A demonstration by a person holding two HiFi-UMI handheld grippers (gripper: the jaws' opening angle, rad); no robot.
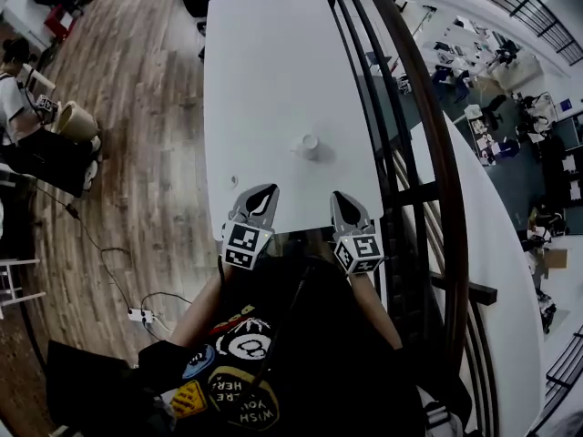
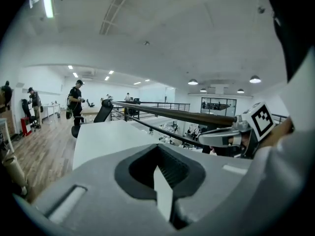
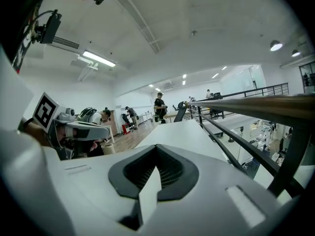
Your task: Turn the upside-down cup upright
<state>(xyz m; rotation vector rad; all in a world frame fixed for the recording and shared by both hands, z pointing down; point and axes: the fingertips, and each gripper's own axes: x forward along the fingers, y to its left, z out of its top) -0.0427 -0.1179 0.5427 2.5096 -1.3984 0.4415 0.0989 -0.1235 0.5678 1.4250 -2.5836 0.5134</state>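
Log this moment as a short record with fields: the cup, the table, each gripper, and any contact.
cup: small white cup, alone on the table, right of its middle; too small here to tell whether it is upright or inverted
table: long white table, beside a railing
left gripper: jaws together, nothing between them, at the table's near edge
right gripper: jaws together, nothing between them, at the table's near edge
contact: neither gripper touches the cup; both are well short of it
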